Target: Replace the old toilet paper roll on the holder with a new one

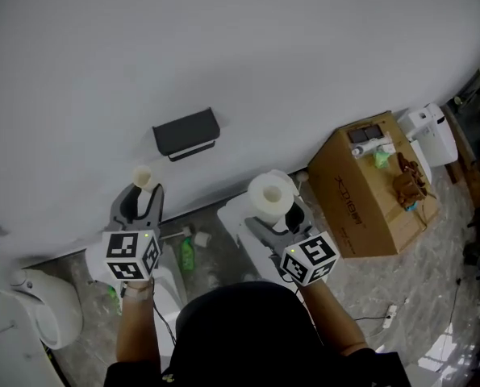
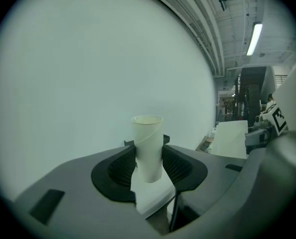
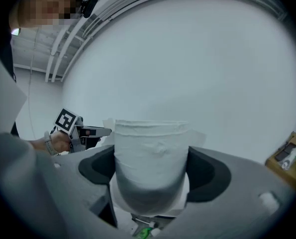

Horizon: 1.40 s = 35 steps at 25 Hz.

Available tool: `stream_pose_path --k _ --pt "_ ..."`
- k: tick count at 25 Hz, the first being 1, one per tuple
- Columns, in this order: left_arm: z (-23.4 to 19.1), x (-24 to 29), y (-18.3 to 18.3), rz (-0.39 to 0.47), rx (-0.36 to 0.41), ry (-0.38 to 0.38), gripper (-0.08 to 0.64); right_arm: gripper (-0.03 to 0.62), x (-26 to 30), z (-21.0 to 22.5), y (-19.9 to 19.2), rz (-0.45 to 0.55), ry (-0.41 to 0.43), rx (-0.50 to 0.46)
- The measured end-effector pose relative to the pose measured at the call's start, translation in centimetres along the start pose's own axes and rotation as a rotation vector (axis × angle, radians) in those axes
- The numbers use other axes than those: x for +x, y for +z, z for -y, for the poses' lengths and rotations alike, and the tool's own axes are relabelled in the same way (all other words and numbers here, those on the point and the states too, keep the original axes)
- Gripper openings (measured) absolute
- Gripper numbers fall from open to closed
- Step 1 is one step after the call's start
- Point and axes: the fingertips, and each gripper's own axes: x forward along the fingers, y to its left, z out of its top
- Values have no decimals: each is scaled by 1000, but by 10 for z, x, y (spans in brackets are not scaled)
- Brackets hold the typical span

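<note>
While both rolls are off it, the holder on the wall looks bare, above and between the two grippers.
The left gripper pinches the spent cardboard tube upright (a paper scrap trails below), probably to carry it clear. The right gripper clamps the full new roll by its sides, core upright, seemingly staged for mounting.

In my head view the wall across the top is plain white and the holder on it black. The cardboard tube is cream, the toilet paper roll white. The left gripper and right gripper are grey with black ribbed pads; their cubes bear black-and-white squares. The box at right is brown.
</note>
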Motion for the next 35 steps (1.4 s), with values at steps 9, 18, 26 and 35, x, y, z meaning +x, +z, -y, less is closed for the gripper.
stream_pose_path --k 9,18,26,35 --pt "-10 -51 -59 -34 -102 84 178 413 51 -35 -7 -45 145 -22" --pt "-19 -89 -105 -100 -170 151 178 413 105 -57 7 -48 236 -56" --pt "-37 -110 -116 -97 -220 228 178 413 156 -71 56 16 279 -109" --pt "-53 -117 -119 -98 -246 268 178 413 208 -86 109 86 306 -142"
